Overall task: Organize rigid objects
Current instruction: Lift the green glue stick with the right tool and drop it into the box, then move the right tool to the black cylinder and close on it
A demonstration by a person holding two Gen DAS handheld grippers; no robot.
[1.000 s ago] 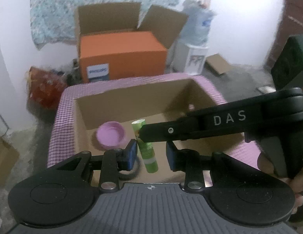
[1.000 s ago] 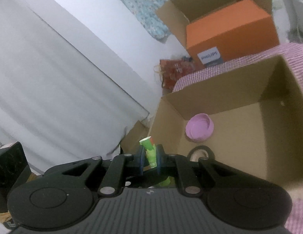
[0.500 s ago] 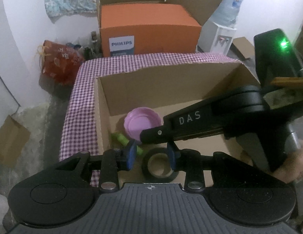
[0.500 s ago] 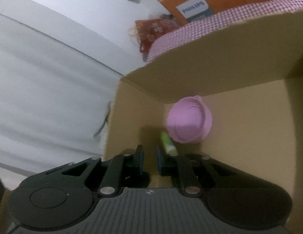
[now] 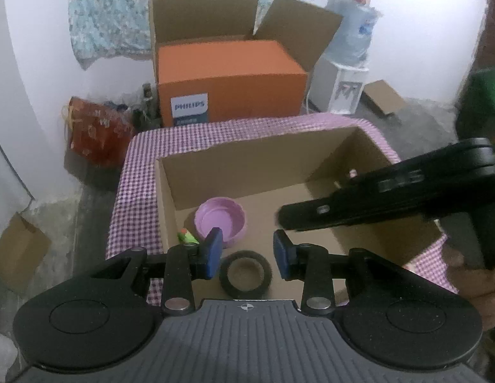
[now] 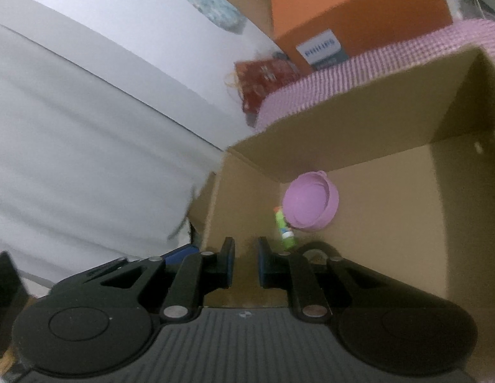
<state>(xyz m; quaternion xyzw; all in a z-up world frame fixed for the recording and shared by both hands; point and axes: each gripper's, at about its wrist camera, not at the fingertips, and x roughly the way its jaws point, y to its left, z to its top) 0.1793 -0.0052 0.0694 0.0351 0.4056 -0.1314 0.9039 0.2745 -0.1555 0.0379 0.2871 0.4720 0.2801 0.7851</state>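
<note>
An open cardboard box sits on a counter covered with purple-and-white checked cloth, and the task's things lie on the box floor near its left wall. The left gripper hangs over the near edge of the box with a gap between its blue pads and nothing held; by its own narrow range that counts as closed, and it grips nothing. Just below and between its fingertips lies a black tape roll, a flat ring with a brown inner core. Beyond the left fingertip sits a round pink plastic lid, rim up, and beside it, toward the left wall, a small green tube lying flat.

The right gripper points into the same box, its pads close together and empty. The green tube lies just past its right fingertip, touching the pink lid. In the left view the right gripper reaches in from the right as a black bar.

Behind the counter stands an orange carton with a label reading PHILIPS, inside a larger open brown carton.
</note>
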